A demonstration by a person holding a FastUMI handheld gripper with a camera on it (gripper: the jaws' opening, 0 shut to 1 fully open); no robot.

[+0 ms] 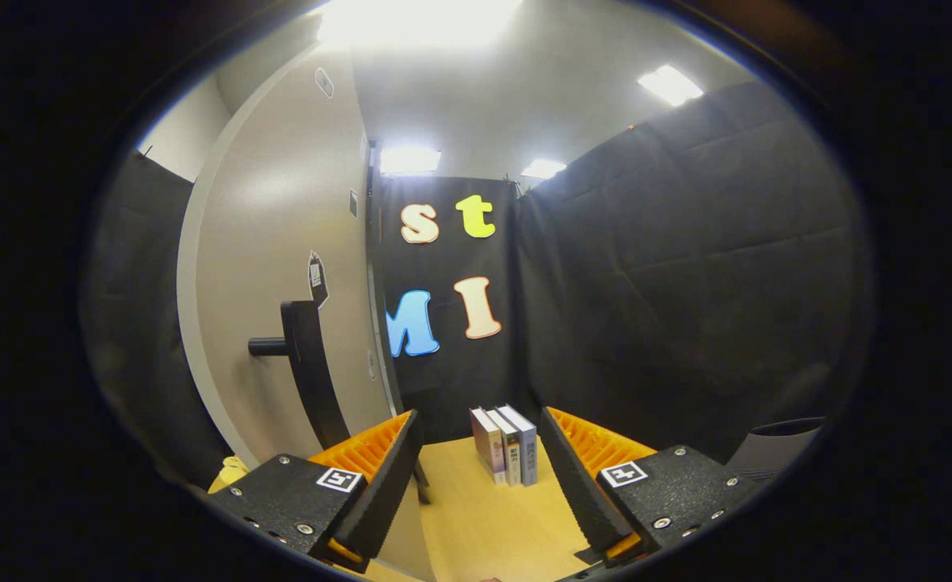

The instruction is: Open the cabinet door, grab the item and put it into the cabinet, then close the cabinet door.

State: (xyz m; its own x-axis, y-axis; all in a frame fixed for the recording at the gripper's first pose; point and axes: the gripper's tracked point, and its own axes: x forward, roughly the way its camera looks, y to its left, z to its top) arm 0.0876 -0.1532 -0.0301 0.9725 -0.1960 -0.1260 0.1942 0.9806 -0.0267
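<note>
Claw wide open, empty. Books upright on table at 12 o'clock just ahead. Cabinet door w/ handle at 10 o'clock, looks swung open. Risk: finger clips door edge; books topple.

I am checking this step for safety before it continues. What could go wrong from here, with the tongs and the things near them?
1. The tongs are open, with nothing between them; the books stand upright just ahead, side by side, so a push could tip them over.
2. The cabinet door and its black handle stand close beside one finger; moving forward may bump it.
</note>
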